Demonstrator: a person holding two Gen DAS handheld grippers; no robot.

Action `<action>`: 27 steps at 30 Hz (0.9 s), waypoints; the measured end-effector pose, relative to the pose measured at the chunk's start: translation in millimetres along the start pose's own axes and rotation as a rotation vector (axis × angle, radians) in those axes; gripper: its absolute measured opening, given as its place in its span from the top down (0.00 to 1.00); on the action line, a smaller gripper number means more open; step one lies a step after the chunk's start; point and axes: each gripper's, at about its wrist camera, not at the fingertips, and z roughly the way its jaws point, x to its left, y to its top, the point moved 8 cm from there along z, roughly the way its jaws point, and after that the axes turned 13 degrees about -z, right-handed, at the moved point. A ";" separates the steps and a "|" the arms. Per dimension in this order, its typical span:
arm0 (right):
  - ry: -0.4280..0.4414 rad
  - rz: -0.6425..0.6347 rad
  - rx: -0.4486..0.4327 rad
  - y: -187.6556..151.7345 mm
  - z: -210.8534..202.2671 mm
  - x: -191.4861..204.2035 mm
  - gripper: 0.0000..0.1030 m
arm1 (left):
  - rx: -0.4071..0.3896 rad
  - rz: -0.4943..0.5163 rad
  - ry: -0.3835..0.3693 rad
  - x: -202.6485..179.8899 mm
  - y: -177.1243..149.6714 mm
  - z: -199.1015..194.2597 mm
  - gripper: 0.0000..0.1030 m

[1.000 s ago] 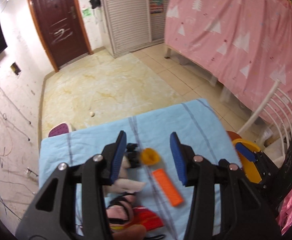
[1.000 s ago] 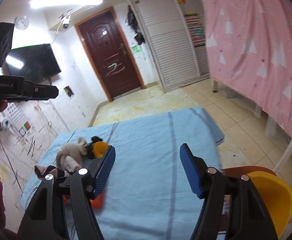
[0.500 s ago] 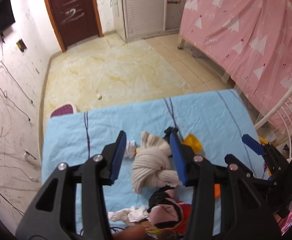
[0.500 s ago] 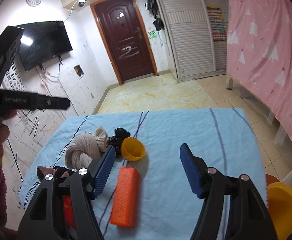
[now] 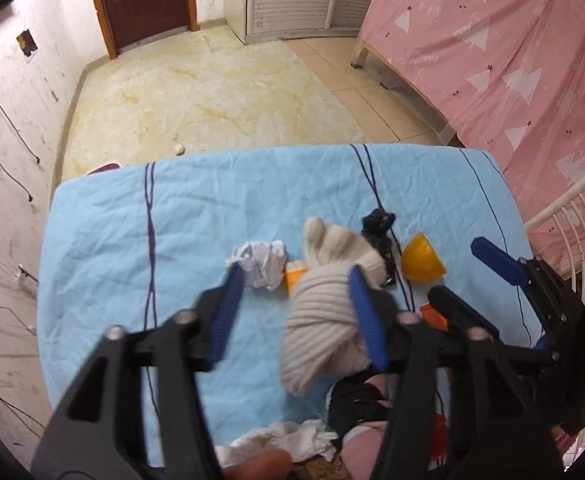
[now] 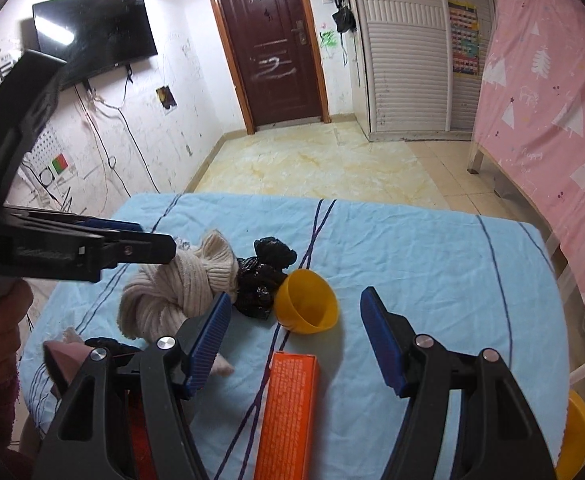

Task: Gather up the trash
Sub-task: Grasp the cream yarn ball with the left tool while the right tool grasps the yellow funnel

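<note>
Blue-sheeted tabletop (image 5: 104,216), bedroom | L gripper (image 5: 292,312) has swung left in 1 s, jaws spread & empty, now over crumpled white tissue (image 5: 261,262) beside knotted beige knit (image 5: 328,312) | R gripper (image 6: 292,338) spread, empty, above orange box (image 6: 290,412) & yellow cup (image 6: 306,300) | tissue likely next pick.

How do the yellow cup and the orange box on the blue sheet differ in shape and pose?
The yellow cup is round and lies tipped on its side, its mouth open toward the camera; the orange box is long, rectangular and lies flat. The cup sits farther out, next to the black bag; the box lies nearer, between the open right gripper's fingers. Both rest on the sheet, ungrasped.
</note>
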 end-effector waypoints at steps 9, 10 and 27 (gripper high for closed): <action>-0.001 -0.022 0.066 0.3 29.8 5.5 0.41 | 0.023 0.023 -0.103 -14.1 -9.6 -3.7 0.45; -0.002 -0.020 0.071 0.0 32.1 5.1 0.41 | 0.023 0.029 -0.103 -16.4 -10.4 -2.9 0.45; 0.006 -0.017 0.133 -2.3 55.3 -2.9 0.41 | 0.126 -0.031 -0.114 -13.4 -23.8 39.8 0.41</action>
